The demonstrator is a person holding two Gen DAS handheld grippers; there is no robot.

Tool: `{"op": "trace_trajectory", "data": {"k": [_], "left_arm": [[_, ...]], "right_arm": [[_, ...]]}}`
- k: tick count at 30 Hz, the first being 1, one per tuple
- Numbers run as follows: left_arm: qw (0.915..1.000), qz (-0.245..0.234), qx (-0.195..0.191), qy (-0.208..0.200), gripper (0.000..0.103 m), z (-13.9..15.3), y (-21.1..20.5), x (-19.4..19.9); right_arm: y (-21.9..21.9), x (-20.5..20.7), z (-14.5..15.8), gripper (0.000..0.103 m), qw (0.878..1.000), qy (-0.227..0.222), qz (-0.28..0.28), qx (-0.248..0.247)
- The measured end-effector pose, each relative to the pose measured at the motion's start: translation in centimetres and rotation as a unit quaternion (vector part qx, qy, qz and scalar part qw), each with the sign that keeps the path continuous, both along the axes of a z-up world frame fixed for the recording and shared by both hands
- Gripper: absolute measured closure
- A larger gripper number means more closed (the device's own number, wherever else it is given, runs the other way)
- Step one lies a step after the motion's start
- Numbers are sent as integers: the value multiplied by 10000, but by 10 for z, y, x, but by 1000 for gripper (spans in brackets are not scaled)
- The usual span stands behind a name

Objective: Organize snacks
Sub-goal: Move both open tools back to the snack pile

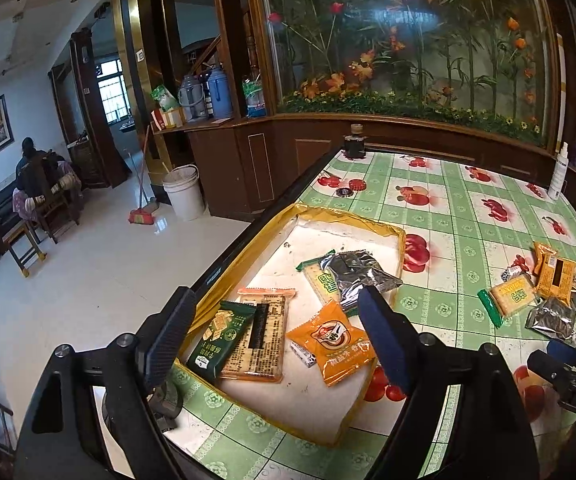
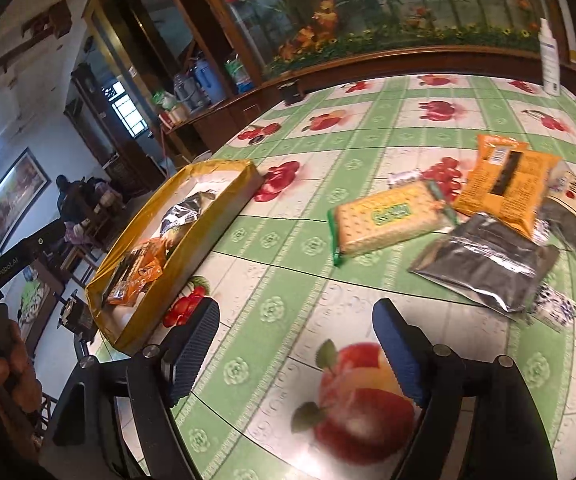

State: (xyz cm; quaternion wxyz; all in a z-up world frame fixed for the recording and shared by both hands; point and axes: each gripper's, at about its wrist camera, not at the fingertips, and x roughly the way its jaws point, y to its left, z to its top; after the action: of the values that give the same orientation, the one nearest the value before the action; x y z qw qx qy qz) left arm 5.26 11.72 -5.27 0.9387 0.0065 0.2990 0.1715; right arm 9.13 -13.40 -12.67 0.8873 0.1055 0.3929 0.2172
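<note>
While both grippers hang wide open holding nothing, left gripper point(image 1: 276, 332) over shallow yellow-rimmed cardboard tray point(image 1: 248, 248), orange snack pouch point(image 1: 334, 346) flat inside, long axis diagonal, right gripper point(image 2: 296, 344) above fruit-print green tablecloth point(image 2: 328, 128), cracker packet point(image 2: 388, 218) lying crosswise.

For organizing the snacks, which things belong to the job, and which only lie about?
Job:
yellow tray
orange packet inside it
loose cracker pack
silver pouch

Lying about:
white spray bottle
dark jar
bottle caps
</note>
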Motion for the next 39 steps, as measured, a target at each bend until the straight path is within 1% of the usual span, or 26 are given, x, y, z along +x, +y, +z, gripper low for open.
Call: {"op": "trace_trajectory", "data": {"k": [8,11,14,16,19,22,23,25,26,27,29,30,31,32,36,39], "left_arm": [[9999,-124,103,1,19,4,-17,-3],[9998,-128,175,40,19,3,-21,-3],[9997,-162,149,89,19,-1,-24,-2],[9996,-196,146,149,19,-4,-27,0],[9990,-327,139,279,19,-10,-37,5],[9969,-635,118,446,19,-18,-55,12],[9954,-783,107,533,19,-21,-62,16],[9898,-1196,57,774,19,-30,-80,26],[9850,-1451,65,936,19,-37,-92,32],[9811,-1618,115,1055,19,-42,-102,37],[9731,-1895,418,1243,19,-52,-127,46],[9685,-2033,620,1298,19,-57,-141,50],[9645,-2135,776,1349,19,-61,-152,53],[9606,-2249,870,1381,19,-63,-162,57],[9501,-2641,862,1423,20,-63,-184,74],[9457,-2771,884,1454,20,-64,-191,90]], "right_arm": [[-23,-9,-3,21,9998,1,-195,90],[-29,-12,-3,19,9996,-50,-293,-13],[-38,-14,-5,18,9986,-96,-468,-206],[-49,-15,-7,18,9978,-84,-606,-239],[-69,-16,-12,17,9964,-17,-824,-177],[-87,-15,-16,17,9947,49,-1023,-124],[-92,-15,-16,17,9941,65,-1075,-107],[-100,-13,-17,17,9936,82,-1123,-116],[-102,-11,-16,17,9937,82,-1108,-145],[-104,-9,-16,17,9941,91,-1070,-173],[-103,-1,-16,17,9956,113,-898,-251],[-103,-1,-16,17,9956,113,-898,-251],[-100,8,-15,17,9968,105,-702,-377],[-97,11,-14,17,9971,89,-628,-432],[-91,27,-3,17,9975,-99,-461,-532],[-88,44,-1,16,9977,-108,-287,-602]]}}
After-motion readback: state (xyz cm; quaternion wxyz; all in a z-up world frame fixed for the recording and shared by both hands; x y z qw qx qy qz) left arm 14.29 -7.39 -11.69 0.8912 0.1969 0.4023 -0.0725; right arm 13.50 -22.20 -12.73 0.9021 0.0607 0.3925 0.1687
